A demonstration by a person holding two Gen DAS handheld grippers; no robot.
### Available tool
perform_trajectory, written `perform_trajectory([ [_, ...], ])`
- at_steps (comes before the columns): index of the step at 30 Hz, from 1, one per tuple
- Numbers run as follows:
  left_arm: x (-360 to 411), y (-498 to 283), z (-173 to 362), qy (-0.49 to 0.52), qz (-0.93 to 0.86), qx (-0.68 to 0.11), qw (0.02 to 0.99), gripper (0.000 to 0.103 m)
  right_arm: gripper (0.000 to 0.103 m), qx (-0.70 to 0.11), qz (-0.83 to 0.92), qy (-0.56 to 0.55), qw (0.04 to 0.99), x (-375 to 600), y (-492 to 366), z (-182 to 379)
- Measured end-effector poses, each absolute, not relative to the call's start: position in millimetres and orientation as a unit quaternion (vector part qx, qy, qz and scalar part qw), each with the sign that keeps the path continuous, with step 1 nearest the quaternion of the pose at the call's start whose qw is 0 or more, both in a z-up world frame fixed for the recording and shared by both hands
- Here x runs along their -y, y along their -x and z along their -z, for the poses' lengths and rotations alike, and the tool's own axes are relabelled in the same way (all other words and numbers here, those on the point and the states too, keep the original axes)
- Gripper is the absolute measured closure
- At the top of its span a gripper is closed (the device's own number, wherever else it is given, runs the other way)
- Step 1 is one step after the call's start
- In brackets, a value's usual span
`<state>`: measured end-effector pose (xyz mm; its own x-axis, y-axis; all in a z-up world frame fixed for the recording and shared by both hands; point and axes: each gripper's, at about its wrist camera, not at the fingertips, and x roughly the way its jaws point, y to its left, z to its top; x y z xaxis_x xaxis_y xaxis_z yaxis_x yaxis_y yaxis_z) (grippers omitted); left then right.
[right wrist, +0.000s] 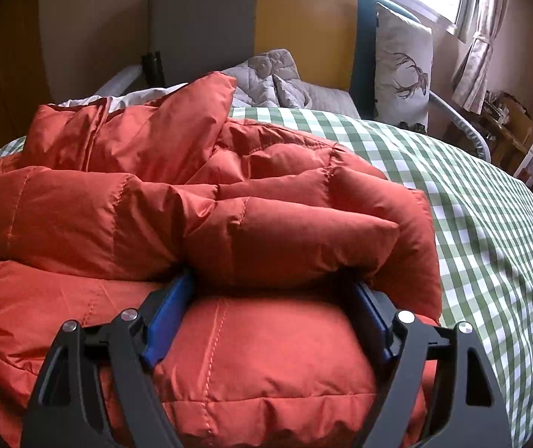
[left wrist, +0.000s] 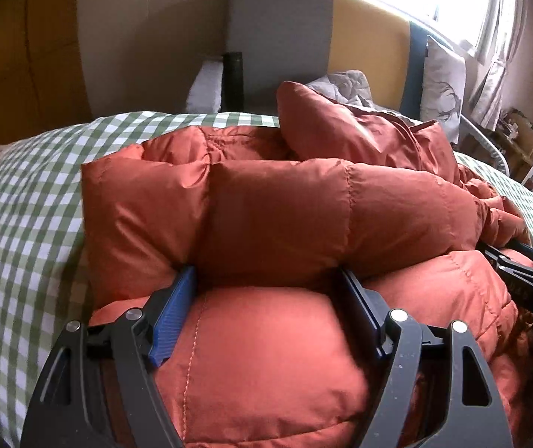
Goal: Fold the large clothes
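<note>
A rust-orange puffer jacket (left wrist: pixel 273 216) lies bunched in thick folds on the green checked bedspread (left wrist: pixel 23 194). My left gripper (left wrist: pixel 266 276) is open wide. Its blue-padded fingers (left wrist: pixel 176 306) straddle a puffy section of the jacket, and the tips are tucked under an upper fold. In the right wrist view the same jacket (right wrist: pixel 191 216) fills the near half of the frame. My right gripper (right wrist: pixel 272 280) stands open in the same way, with a padded section bulging between its fingers (right wrist: pixel 165 317). The right gripper's black body (left wrist: pixel 527 272) shows at the left view's right edge.
A grey, yellow and blue headboard (right wrist: pixel 266 26) stands behind the bed, with a deer-print pillow (right wrist: pixel 402 67) and a grey quilt (right wrist: pixel 277 78) against it. Checked bedspread (right wrist: pixel 490 224) lies bare to the right. A cluttered wooden shelf (right wrist: pixel 513 130) stands under the window.
</note>
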<state>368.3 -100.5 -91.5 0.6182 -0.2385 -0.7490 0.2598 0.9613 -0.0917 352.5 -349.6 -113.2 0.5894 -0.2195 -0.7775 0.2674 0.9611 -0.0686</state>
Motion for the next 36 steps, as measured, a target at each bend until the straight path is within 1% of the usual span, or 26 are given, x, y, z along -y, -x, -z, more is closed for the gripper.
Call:
perform_trajectory([
  [2,96.5,-358.3,85.7,-0.015,0.123,-0.411,0.903,0.026,0.014,-0.437,0.142,-0.024,0.888,349.2,-348.4,106.7],
  [3,93.6,-352.4,82.3,-0.013,0.116,-0.410,0.904,0.022,0.009,-0.439,0.144,-0.028,0.887,349.3,-344.7,102.8],
  [4,89.8,-345.9,78.1,-0.012,0.109,-0.408,0.906,0.020,0.007,-0.439,0.144,-0.033,0.886,350.0,-341.1,99.3],
  [13,53.7,-282.2,53.1,-0.002,0.088,-0.394,0.915,0.019,0.004,-0.438,0.118,-0.081,0.888,347.3,-277.5,65.6],
  [17,40.0,-254.0,45.8,0.004,0.092,-0.389,0.917,0.019,0.003,-0.452,0.109,-0.097,0.880,349.3,-246.5,62.3],
  [24,9.3,-210.3,48.6,0.009,0.094,-0.398,0.913,0.019,0.003,-0.458,0.116,-0.095,0.876,364.4,-178.7,57.5],
  [27,-18.1,-194.9,52.4,0.026,0.084,-0.406,0.910,0.019,0.002,-0.461,0.131,-0.091,0.873,378.3,-150.5,58.7],
  [31,-60.5,-171.8,55.5,0.064,0.072,-0.420,0.903,0.019,0.002,-0.484,0.132,-0.117,0.857,398.3,-117.4,75.9],
  [35,-87.8,-146.7,64.3,0.101,0.079,-0.439,0.889,0.019,0.002,-0.495,0.100,-0.185,0.843,412.1,-76.4,93.3],
  [36,-90.3,-142.9,66.5,0.104,0.082,-0.444,0.886,0.021,0.002,-0.496,0.092,-0.202,0.840,413.6,-68.4,94.8],
])
